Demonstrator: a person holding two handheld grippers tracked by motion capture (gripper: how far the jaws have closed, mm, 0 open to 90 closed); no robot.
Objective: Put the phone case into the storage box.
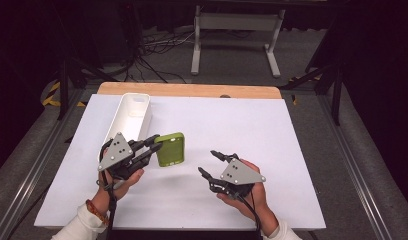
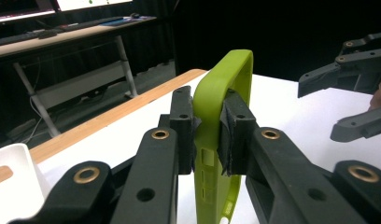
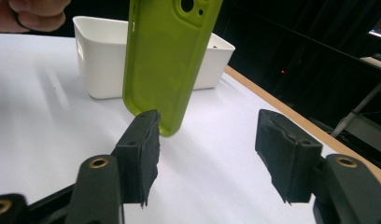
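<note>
Two grippers are at work over the white table (image 1: pixel 272 150). Nearest the person, the right gripper (image 1: pixel 210 163) sits low at the right, with its jaws spread apart and nothing between them. From its own view the case hangs just ahead of its pads (image 3: pixel 144 154), not touching them.

A bit farther, the left gripper (image 1: pixel 154 143) pinches a green phone case (image 1: pixel 171 149). Its pads (image 2: pixel 233 135) press on one long edge of the case, one on each side of that thin wall. The case is lifted off the table and hangs tilted, with the camera hole at the top in the right gripper view.

My guess is that the case is very light and made of soft rubber. It should bend and twist easily, so a grip on one thin edge may let it flop or swing. The rubber should not be slippery, and it will not break if dropped. A good spot for the second grip looks like the free bottom edge or the other long side.

Farther back stands a white bin (image 1: pixel 133 115), open at the top, just beside the case.
</note>
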